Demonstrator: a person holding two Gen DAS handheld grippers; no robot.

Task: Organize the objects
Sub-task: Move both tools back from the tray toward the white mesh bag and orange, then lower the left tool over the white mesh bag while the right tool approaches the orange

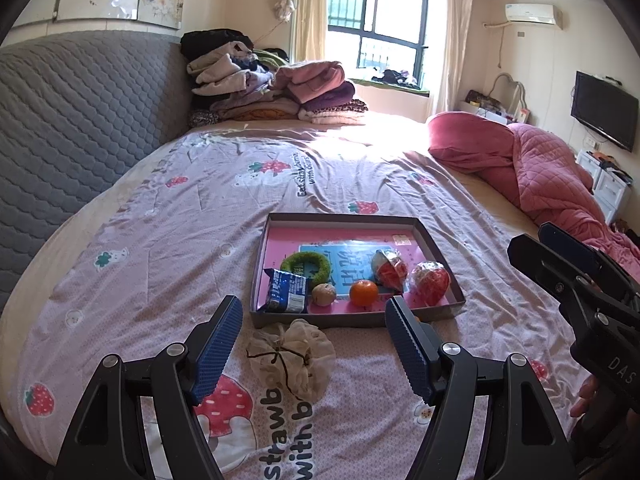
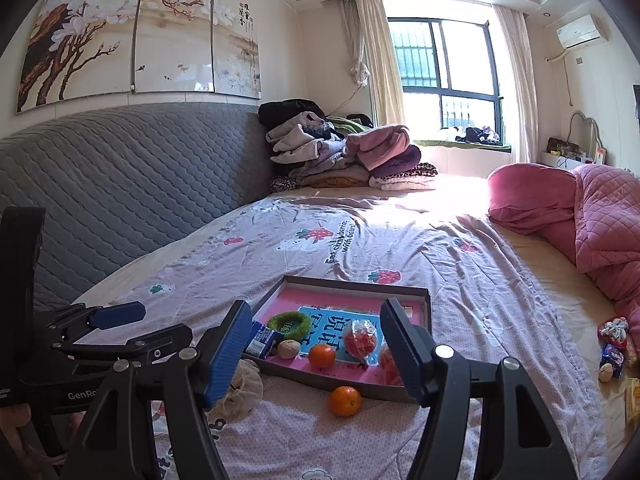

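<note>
Here I hold my left gripper low over the bed cover. Its blue fingers stand wide apart and grip nothing. A crumpled mesh bag lies on the cover between them, at 6 o'clock from the tray, and the pads do not touch it.

My right gripper is spread wide too, and its fingers press on nothing. A loose orange sits on the cover in the gap between them, just outside the near wall of the tray.

In the tray I see a green ring at about 10 o'clock. A blue snack pack leans in the near corner at 8 o'clock. A small tan ball is at 6 o'clock, with a second orange just beside it. Two clear bags of red things lie from 3 to 4 o'clock. A blue booklet lies flat under some of them.

Far off at 12 o'clock, a pile of folded clothes sits by the window. A pink quilt is heaped at 2 o'clock. In the right wrist view, a few more small things lie at 3 o'clock by the bed edge, too small to tell.
</note>
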